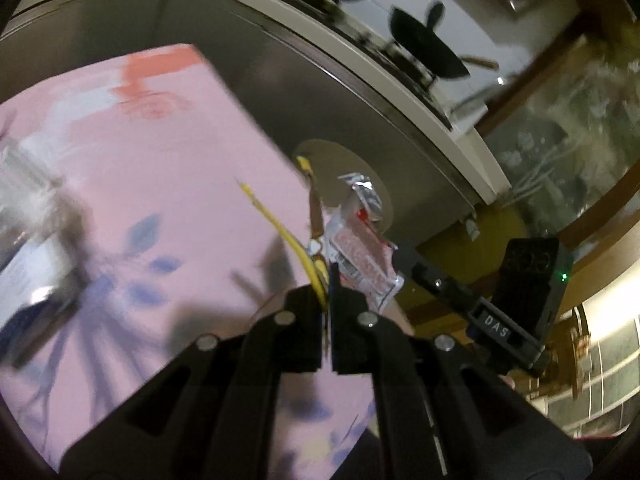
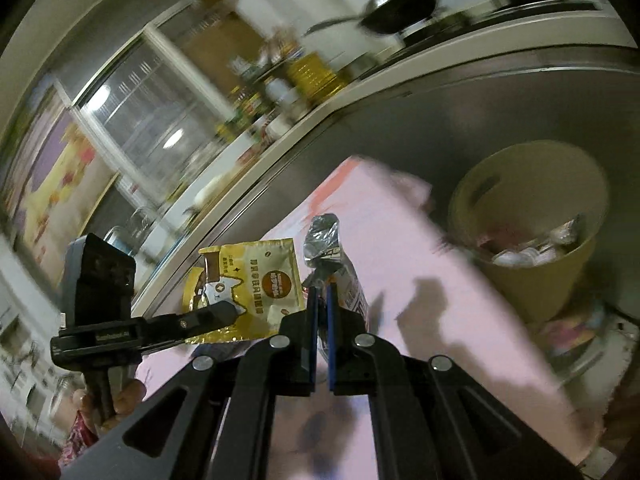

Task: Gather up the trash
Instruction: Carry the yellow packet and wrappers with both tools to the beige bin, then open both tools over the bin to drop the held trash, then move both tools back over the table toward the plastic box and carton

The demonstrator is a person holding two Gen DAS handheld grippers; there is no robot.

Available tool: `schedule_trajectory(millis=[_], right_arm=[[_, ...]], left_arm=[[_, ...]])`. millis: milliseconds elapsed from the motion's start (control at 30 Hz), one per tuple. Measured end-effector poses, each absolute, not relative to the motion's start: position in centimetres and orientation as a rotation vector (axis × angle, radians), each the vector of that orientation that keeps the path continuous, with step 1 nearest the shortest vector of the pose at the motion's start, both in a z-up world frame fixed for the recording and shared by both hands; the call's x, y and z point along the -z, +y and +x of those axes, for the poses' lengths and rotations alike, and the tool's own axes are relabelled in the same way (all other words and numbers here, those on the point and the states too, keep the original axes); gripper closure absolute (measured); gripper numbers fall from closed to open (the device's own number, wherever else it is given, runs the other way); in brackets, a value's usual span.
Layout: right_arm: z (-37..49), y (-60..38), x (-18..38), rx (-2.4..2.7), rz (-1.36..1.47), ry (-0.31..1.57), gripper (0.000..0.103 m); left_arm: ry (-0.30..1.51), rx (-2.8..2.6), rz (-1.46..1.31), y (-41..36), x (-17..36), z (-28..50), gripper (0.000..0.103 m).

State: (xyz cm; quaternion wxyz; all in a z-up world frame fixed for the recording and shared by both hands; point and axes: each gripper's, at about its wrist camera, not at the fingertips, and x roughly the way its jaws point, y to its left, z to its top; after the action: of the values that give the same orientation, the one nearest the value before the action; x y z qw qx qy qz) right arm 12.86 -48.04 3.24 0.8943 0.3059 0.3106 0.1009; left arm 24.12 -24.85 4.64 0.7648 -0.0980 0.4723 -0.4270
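Observation:
My left gripper (image 1: 327,280) is shut on a yellow packet (image 1: 298,246), seen edge-on here. The right wrist view shows the same yellow packet (image 2: 244,288) flat, held by the left gripper (image 2: 224,312). My right gripper (image 2: 321,292) is shut on a silver and red wrapper (image 2: 326,248); the left wrist view shows that wrapper (image 1: 358,240) held by the right gripper (image 1: 400,264). Both are lifted above the pink tablecloth (image 2: 420,280). A tan bin (image 2: 532,216) with trash inside stands to the right, beyond the table's edge.
A kitchen counter with pans (image 2: 400,6) and bottles (image 2: 280,92) runs behind. Its grey cabinet front (image 1: 240,64) lies beyond the table. A clear plastic item (image 1: 28,200) lies on the cloth at the left. Glass doors (image 2: 152,120) are at the left.

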Motion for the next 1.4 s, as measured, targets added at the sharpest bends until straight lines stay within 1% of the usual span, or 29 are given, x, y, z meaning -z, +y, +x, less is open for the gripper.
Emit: schedule_trajectory(millis=[233, 400, 433, 467, 500, 533, 567, 600, 633, 767, 900, 1067, 1400], right_arm=[[14.8, -57.2, -1.5, -0.020, 0.660, 0.613, 0.101], [16.7, -61.6, 0.7, 0.039, 0.693, 0.628, 0.101], [17.2, -62.2, 1.3, 0.042, 0.707, 0.625, 0.101], [17.7, -62.6, 1.9, 0.036, 0.720, 0.626, 0.100], [18.1, -62.8, 2.4, 0.034, 0.734, 0.634, 0.098], [18.3, -63.0, 2.8, 0.036, 0.750, 0.641, 0.090], [18.6, -63.3, 3.5, 0.041, 0.780, 0.646, 0.073], [18.6, -63.5, 3.9, 0.047, 0.799, 0.643, 0.063], [18.4, -63.8, 4.3, 0.063, 0.817, 0.630, 0.050], [17.6, -63.8, 4.3, 0.078, 0.811, 0.599, 0.049], [16.6, -63.4, 3.9, 0.062, 0.839, 0.590, 0.049], [15.5, -60.8, 2.1, -0.005, 0.839, 0.588, 0.049], [13.5, -52.4, -0.2, -0.173, 0.816, 0.631, 0.049]], left_arm=[[1.061, 1.007, -0.076, -36.9, -3.7, 28.0, 0.101], [1.080, 0.993, -0.011, -42.6, -1.8, 30.9, 0.101], [1.084, 0.982, 0.004, -43.6, -1.2, 31.4, 0.099], [1.102, 0.966, 0.026, -44.4, -0.5, 31.9, 0.093], [1.135, 0.932, 0.053, -45.4, 0.4, 32.5, 0.072], [1.147, 0.904, 0.064, -45.7, 1.0, 32.8, 0.060], [1.145, 0.886, 0.064, -45.8, 1.2, 32.9, 0.059], [1.145, 0.877, 0.056, -45.8, 1.5, 33.1, 0.059], [1.152, 0.878, 0.051, -45.6, 1.7, 33.1, 0.059], [1.116, 0.857, 0.047, -44.8, 1.0, 32.4, 0.059], [1.027, 0.808, 0.078, -42.5, -0.7, 30.1, 0.059], [0.916, 0.706, 0.153, -39.2, -2.1, 26.8, 0.059], [0.780, 0.496, 0.182, -28.8, -4.5, 20.4, 0.059]])
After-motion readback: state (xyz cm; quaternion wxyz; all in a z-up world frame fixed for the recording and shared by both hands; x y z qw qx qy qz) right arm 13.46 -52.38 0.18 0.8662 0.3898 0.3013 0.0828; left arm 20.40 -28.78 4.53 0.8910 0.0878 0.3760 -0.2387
